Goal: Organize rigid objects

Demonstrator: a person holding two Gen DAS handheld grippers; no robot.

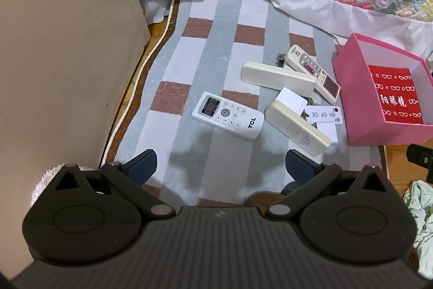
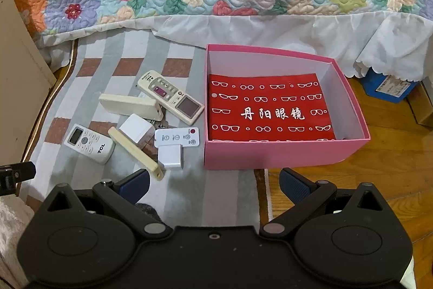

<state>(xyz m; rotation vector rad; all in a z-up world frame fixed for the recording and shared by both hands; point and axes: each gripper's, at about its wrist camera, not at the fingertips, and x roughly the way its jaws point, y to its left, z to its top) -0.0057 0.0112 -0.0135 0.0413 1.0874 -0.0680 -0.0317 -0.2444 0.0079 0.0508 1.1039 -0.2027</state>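
Tongs [image 1: 220, 165] agape, white TCL remote [image 1: 228, 115] face-up

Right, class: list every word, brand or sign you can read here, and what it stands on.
"TCL": on the white remote.
"丹阳眼镜", among white glasses symbols: on the red cloth inside the pink box.
Beige remote, flat white remote, blue box label: print too small to read.
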